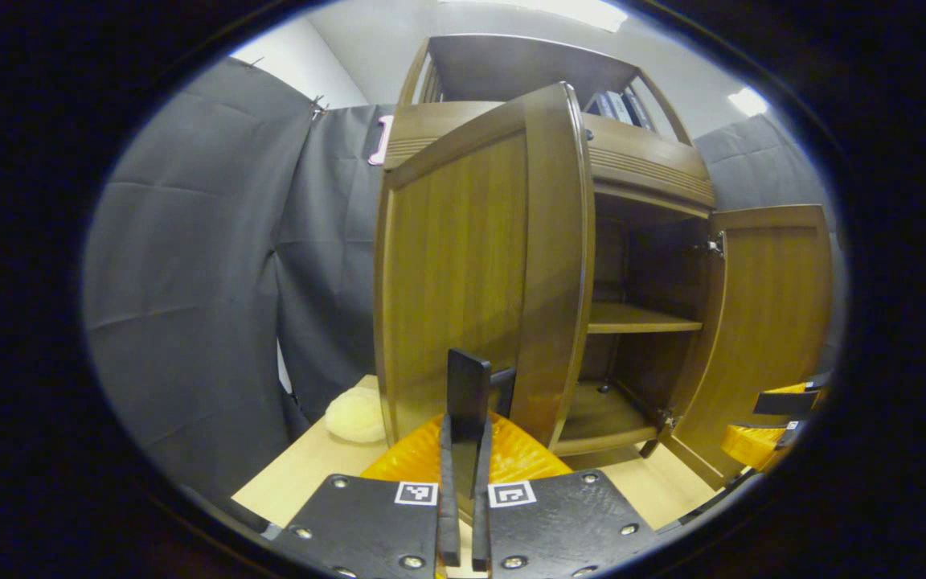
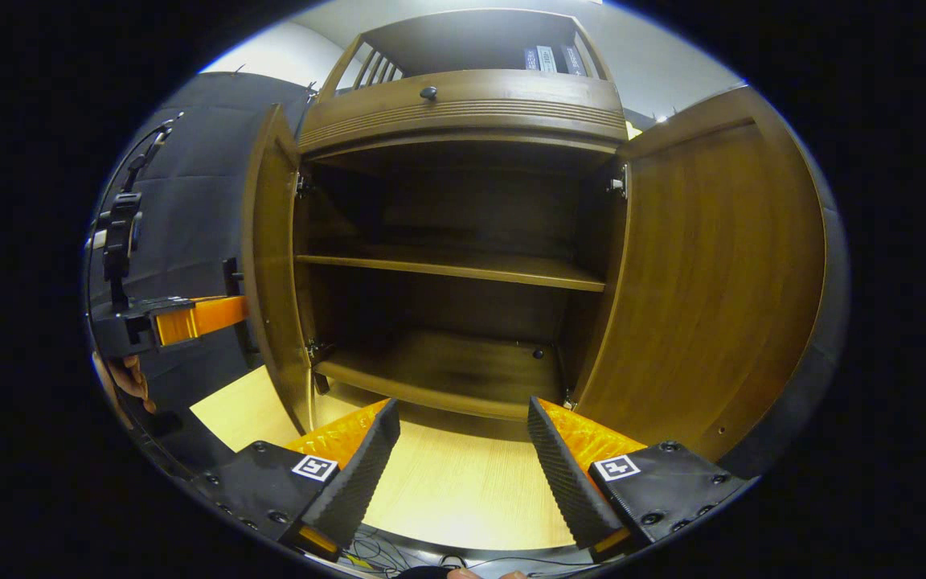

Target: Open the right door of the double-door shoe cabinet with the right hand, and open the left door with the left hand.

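Wooden double-door shoe cabinet (image 2: 463, 104) stands on a pale tabletop (image 2: 447, 482) with both doors swung open. In the right gripper view, the left door (image 2: 270, 265) is at nine o'clock, the right door (image 2: 712, 281) at three o'clock, and a bare shelf (image 2: 447, 269) sits between them. The right gripper (image 2: 463, 450), at six o'clock, is spread wide and holds nothing. In the left gripper view, the left gripper (image 1: 471, 386) has its fingers nearly together just at the left door's (image 1: 471, 265) edge; whether they grip it I cannot tell. A cream soft object (image 1: 356, 416) lies at eight o'clock.
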